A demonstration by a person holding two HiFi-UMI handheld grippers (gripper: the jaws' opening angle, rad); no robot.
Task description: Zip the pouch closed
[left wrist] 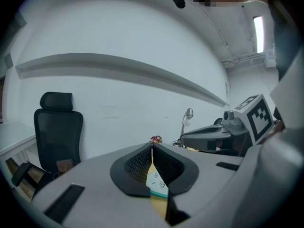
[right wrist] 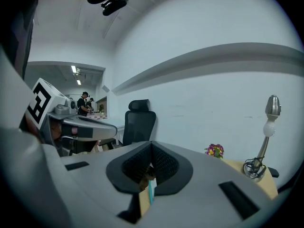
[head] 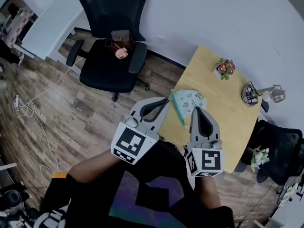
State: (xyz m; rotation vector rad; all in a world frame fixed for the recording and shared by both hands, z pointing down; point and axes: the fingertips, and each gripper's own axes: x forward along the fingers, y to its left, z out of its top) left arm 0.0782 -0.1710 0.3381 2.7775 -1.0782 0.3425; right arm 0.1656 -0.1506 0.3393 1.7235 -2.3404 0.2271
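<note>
**Pouch gripped by both grippers at the tabletop corner**

Head view: The pouch [head: 190, 99] is a pale, printed, fan-shaped piece at the near left corner of the tabletop [head: 223, 113]. Its teal zip edge is the long axis and runs from the far end back toward the person, slightly slanted. The cloth spreads to the right of it. Both forearms come up from the bottom of the frame, side by side, with the marker cubes facing the camera. The left gripper [head: 166, 100] meets the pouch's left far corner. The right gripper [head: 196, 110] meets its near edge. Both point away from the person and converge on the pouch. Only this view shows the pouch's full outline and a chair [head: 109, 56] on the floor.

Left gripper view: The left gripper [left wrist: 152, 148] has its jaws pressed together on the pouch [left wrist: 156, 179]. Printed cloth and teal trim hang edge-on between them. The right gripper [left wrist: 190, 139] shows alongside, roughly level.

Right gripper view: The right gripper [right wrist: 151, 146] has its jaws closed. A sliver of the pouch's [right wrist: 151, 191] teal edge shows between them, and the print is not visible. The left gripper [right wrist: 88, 127] shows at the left.
</note>
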